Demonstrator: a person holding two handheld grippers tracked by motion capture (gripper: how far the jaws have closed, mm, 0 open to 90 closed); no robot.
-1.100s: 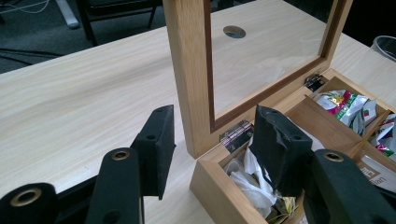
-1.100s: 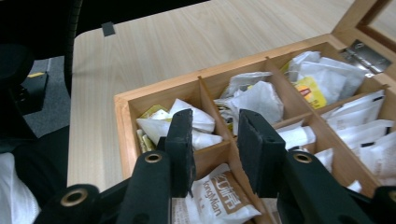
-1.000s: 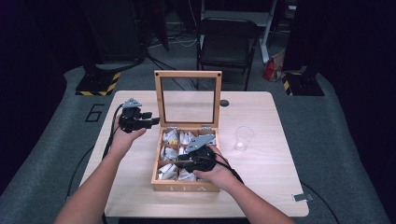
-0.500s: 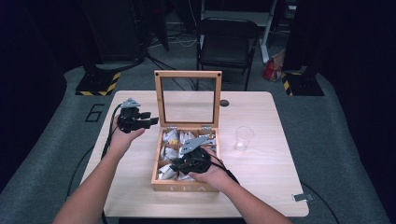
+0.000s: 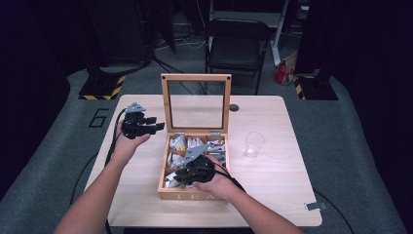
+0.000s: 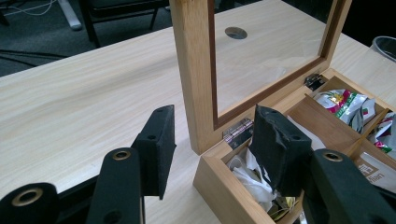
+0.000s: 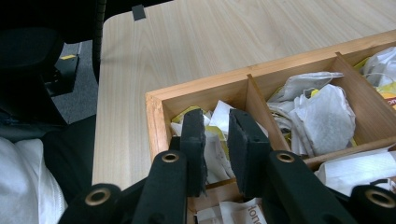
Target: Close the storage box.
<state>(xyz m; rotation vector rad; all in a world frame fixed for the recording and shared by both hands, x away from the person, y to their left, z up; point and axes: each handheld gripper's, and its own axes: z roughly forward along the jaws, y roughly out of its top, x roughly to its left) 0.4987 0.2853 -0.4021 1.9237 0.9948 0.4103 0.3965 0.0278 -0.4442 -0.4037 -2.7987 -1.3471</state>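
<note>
A wooden tea box [image 5: 192,196] stands open at mid-table, its glass-paned lid [image 5: 196,77] upright. Several tea bag packets lie in its compartments. My right gripper [image 5: 178,176] dips into the front-left compartment. Its jaws have just been closing, and in the right gripper view the gripper [image 7: 215,123] pinches a white and yellow tea bag packet [image 7: 215,144]. My left gripper [image 5: 158,127] hovers at the lid's left edge. It is open [image 6: 214,114], its jaws straddling the lid's hinge corner [image 6: 198,93] without touching it.
A clear plastic cup [image 5: 254,144] stands right of the box. A round cable hole [image 5: 234,107] sits behind the lid. Bare tabletop [image 5: 272,195] lies around the box. A folding chair [image 5: 238,46] stands beyond the far edge.
My right gripper has slid slightly left into the front-left compartment and its jaws have narrowed. The left gripper has stayed put.
</note>
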